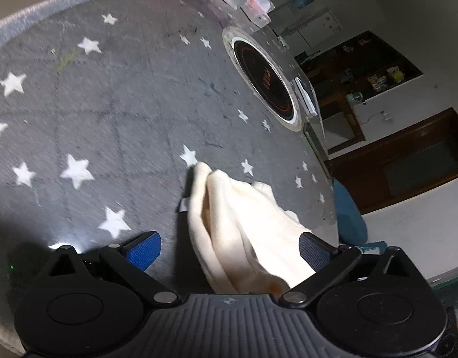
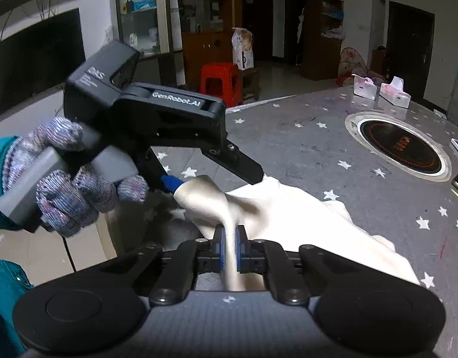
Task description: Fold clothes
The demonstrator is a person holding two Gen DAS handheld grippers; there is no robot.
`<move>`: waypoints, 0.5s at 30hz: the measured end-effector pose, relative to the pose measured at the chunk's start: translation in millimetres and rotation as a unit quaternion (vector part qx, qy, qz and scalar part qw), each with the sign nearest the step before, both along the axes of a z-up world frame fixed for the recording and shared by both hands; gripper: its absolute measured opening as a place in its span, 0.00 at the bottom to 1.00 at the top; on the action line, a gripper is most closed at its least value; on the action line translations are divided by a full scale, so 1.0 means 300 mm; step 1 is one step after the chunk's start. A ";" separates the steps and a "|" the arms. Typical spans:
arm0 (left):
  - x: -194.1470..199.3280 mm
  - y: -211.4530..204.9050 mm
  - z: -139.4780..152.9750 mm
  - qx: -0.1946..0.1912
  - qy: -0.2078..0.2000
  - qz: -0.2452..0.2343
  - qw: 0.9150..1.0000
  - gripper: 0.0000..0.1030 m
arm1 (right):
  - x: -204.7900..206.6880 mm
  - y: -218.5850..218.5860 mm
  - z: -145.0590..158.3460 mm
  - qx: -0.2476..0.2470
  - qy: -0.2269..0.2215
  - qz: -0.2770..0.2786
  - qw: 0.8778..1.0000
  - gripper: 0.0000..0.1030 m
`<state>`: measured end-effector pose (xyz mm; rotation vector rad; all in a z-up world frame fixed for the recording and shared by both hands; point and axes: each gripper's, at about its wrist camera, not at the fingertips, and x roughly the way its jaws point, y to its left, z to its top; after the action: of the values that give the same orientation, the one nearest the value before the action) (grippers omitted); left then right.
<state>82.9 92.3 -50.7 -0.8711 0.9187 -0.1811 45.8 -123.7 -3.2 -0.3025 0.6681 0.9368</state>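
Folding is barely started, by my read. Cream garment [image 2: 276, 208] lies bunched and rumpled near the table's near edge, no flat panel or clean crease visible anywhere.

Right gripper [image 2: 229, 250]: jaws pinched tight on a raised ridge of the cloth, blue pads pressed against both sides of it. That ridge stands up off the table [image 2: 288, 137].

Left gripper [image 1: 229, 249]: jaws wide apart, blue pads either side of the cloth without pressing it; the garment runs between them but nothing is clamped. In the right wrist view its fingertips sit right at the top of the lifted fold, one seemingly touching. Gloved hand [image 2: 64, 179] holds it.

Done: one grasp secured on the right. Left: second grasp, then lift and spread the garment flat, then all the actual folds. Can't tell what kind of garment it is or which edge is being held.

Inset burner [image 2: 399, 146] and tissue packs [image 2: 381, 89] sit well apart from the cloth, toward the far side.
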 end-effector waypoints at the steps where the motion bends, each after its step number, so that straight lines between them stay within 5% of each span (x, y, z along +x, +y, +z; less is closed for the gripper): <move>1: 0.005 -0.003 0.000 0.000 0.000 -0.002 1.000 0.96 | 0.000 -0.002 0.002 0.003 0.001 0.000 1.000 0.05; 6: 0.026 -0.026 -0.014 -0.013 0.006 -0.014 1.000 0.81 | -0.016 -0.007 0.005 0.014 0.003 0.002 1.000 0.05; 9: 0.031 -0.034 -0.030 -0.023 0.010 -0.018 1.000 0.65 | -0.027 -0.012 0.008 0.019 0.004 0.003 1.000 0.05; 13: 0.040 -0.034 -0.063 -0.032 0.026 -0.015 0.999 0.31 | -0.032 -0.017 0.001 0.020 0.008 0.003 1.000 0.05; 15: 0.041 -0.033 -0.070 -0.028 0.026 -0.017 0.999 0.25 | -0.030 -0.028 -0.002 0.020 0.011 -0.003 1.000 0.07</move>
<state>95.2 82.3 -71.8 -0.9156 0.9809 -0.2145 36.7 -132.1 -3.8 -0.2544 0.6693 0.9488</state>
